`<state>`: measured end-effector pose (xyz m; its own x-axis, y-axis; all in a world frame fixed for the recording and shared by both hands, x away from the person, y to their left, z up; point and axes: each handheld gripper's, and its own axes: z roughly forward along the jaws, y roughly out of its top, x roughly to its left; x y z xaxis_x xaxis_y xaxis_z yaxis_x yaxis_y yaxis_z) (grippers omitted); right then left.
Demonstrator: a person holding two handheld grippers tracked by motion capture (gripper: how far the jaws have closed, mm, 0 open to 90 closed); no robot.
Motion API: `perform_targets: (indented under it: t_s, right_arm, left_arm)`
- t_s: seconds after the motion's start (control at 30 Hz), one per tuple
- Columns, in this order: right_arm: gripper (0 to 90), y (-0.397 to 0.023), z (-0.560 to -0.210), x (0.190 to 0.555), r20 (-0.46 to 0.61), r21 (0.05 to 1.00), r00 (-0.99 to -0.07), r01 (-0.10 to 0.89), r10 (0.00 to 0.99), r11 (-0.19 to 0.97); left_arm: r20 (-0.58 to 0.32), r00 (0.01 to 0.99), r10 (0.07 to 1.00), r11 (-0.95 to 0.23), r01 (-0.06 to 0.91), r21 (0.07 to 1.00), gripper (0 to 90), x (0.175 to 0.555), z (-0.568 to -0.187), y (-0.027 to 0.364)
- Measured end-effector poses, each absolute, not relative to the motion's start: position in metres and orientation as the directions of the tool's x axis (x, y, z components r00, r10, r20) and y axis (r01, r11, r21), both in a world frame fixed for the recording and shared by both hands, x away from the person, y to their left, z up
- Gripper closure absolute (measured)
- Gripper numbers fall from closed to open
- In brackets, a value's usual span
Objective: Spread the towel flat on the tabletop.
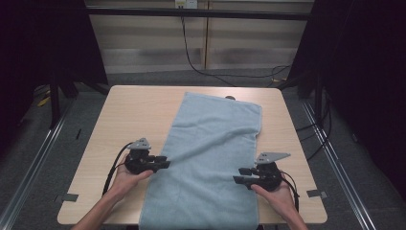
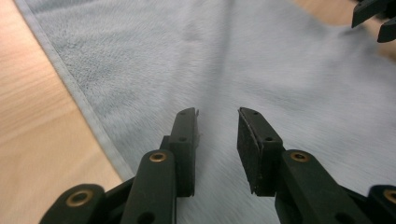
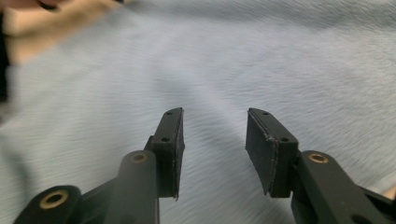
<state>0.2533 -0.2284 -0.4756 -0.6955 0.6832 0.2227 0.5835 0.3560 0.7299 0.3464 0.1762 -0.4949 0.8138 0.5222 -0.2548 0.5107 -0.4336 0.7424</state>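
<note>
While the towel (image 1: 210,158) lies flat along the desk (image 1: 129,110), both grippers hover at its long edges with jaws spread and nothing between them.

Because the left gripper (image 1: 162,162) sits at the towel's left hem and the right gripper (image 1: 242,175) at its right hem, facing each other across the cloth, the pair looks set for a two-sided pinch (probably to fold or lift it evenly). Seen in the left gripper view, the jaws stand apart just above the pile, close inside the stitched hem (image 2: 79,93); the right gripper view shows the same gap over bare cloth. With the towel's near end hanging over the desk's front edge, grabbing mid-length would keep it from sliding off.
</note>
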Motion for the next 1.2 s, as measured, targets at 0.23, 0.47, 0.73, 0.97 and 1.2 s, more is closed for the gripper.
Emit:
perform_targets:
  t_s: [0.23, 0.47, 0.73, 0.97, 1.2]
  right_arm:
    - [51.6, -0.219, -0.499, 0.277, 0.168, 0.692, -0.666, 0.605, 0.727, 0.394]
    - [51.7, -0.208, -0.503, 0.294, 0.165, 0.712, -0.661, 0.594, 0.732, 0.375]
    - [85.3, -0.19, -0.502, 0.273, 0.077, 0.715, -0.705, 0.532, 0.705, 0.453]
    - [87.2, -0.197, -0.5, 0.233, 0.118, 0.705, -0.744, 0.53, 0.658, 0.472]
    - [87.5, -0.201, -0.496, 0.184, 0.184, 0.676, -0.785, 0.538, 0.591, 0.504]
  left_arm:
    - [-0.09, 0.823, 0.56, -0.513, 0.431, 0.742, 75.1, 0.349, -0.505, 0.175]
    - [-0.138, 0.798, 0.587, -0.463, 0.47, 0.751, 77.1, 0.335, -0.507, 0.205]
    - [-0.156, 0.797, 0.583, -0.455, 0.48, 0.75, 85.9, 0.296, -0.507, 0.22]
    - [-0.208, 0.828, 0.521, -0.484, 0.487, 0.728, 86.0, 0.263, -0.504, 0.22]
    - [-0.24, 0.859, 0.451, -0.539, 0.477, 0.694, 86.0, 0.226, -0.498, 0.218]
